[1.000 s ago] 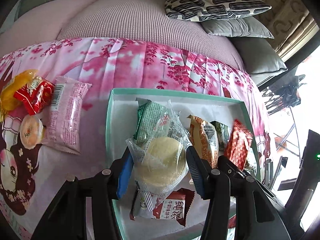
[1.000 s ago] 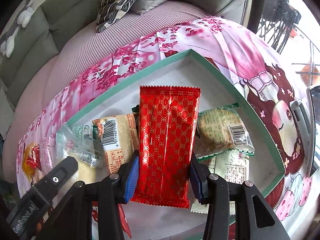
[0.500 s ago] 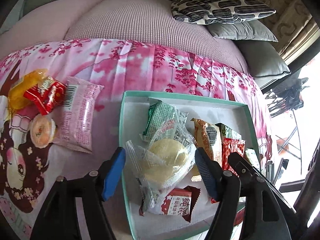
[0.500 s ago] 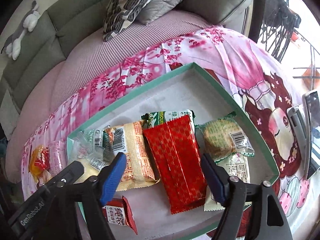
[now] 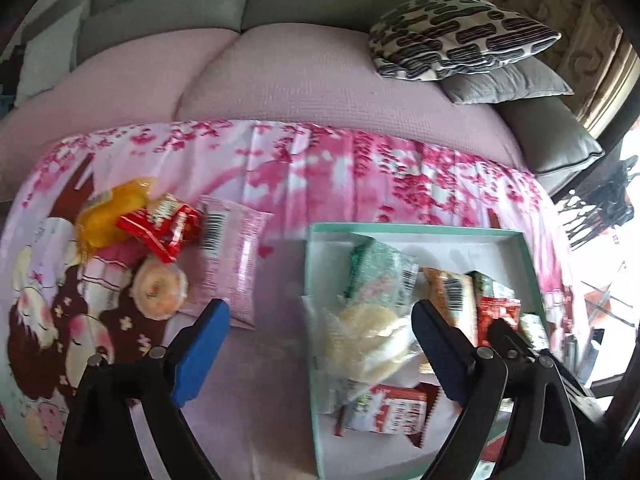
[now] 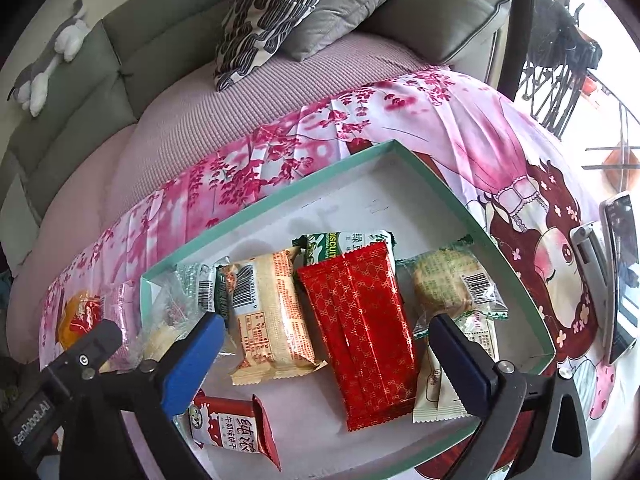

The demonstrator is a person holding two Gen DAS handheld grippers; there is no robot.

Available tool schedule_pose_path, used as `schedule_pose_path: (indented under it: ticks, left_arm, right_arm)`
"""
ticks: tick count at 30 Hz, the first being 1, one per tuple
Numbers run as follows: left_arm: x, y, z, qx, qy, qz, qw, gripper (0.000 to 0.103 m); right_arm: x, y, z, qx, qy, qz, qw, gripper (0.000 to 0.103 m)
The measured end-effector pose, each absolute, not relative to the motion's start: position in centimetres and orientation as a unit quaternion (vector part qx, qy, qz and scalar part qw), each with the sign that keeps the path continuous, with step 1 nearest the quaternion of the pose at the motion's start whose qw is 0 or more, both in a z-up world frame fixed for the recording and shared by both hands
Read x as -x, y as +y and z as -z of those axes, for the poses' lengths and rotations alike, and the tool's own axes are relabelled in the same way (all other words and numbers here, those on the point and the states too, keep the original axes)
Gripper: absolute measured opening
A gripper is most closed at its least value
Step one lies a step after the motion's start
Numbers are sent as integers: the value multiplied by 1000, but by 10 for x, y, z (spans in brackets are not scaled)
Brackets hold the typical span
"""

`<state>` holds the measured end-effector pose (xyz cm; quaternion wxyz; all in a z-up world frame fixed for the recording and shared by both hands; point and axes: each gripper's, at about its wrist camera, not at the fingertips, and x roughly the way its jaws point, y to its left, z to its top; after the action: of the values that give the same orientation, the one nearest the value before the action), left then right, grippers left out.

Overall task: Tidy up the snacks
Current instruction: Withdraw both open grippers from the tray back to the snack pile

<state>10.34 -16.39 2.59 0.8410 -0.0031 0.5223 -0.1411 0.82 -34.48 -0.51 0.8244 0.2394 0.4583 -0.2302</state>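
Both claws spread wide over the teal-rimmed box (image 6: 516, 280) and opening further, pads clear of everything; nothing gripped.

Left claw (image 5: 320, 354): blue pad on one side over the cloth outside the box, the other over the box interior. Clear-wrapped round cake (image 5: 370, 338) lying in the box between and just below the pads, untouched.

Right claw (image 6: 326, 356): red foil packet (image 6: 360, 332) flat on the box floor between the open pads, not pressed. Judged released into place alongside its neighbours.

Box contents, seen from the right wrist: beige biscuit pack (image 6: 268, 320) beside the red packet, green biscuit pack (image 6: 346, 242) partly under it, green-wrapped round cake (image 6: 444, 288) toward the far wall, white sachet (image 6: 434, 384) partly behind the pad, small red-and-white milk biscuit pack (image 6: 232, 428) near the front edge. Packs laid roughly side by side; far half of the floor bare.

Outstanding on the pink floral cloth (image 5: 320, 168) covering the sofa seat, well apart from the box: yellow jelly cup (image 5: 108, 216), small red packet (image 5: 164, 226), pink wrapped bar (image 5: 236, 264), round orange-topped snack (image 5: 160, 288). Task judged partly complete; those four likely still to be boxed.
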Motion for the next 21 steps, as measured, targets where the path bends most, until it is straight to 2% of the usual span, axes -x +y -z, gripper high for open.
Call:
schedule_pose_path:
  ticks: [5, 21]
  left_arm:
    - [-106, -150, -23, 0, 516, 116, 849, 97]
    - [-116, -76, -16, -20, 510, 15, 860, 97]
  right_arm:
    - [-11, -341, 6, -233, 462, 223, 826, 103]
    - [-37, -274, -4, -163, 475, 172, 847, 103]
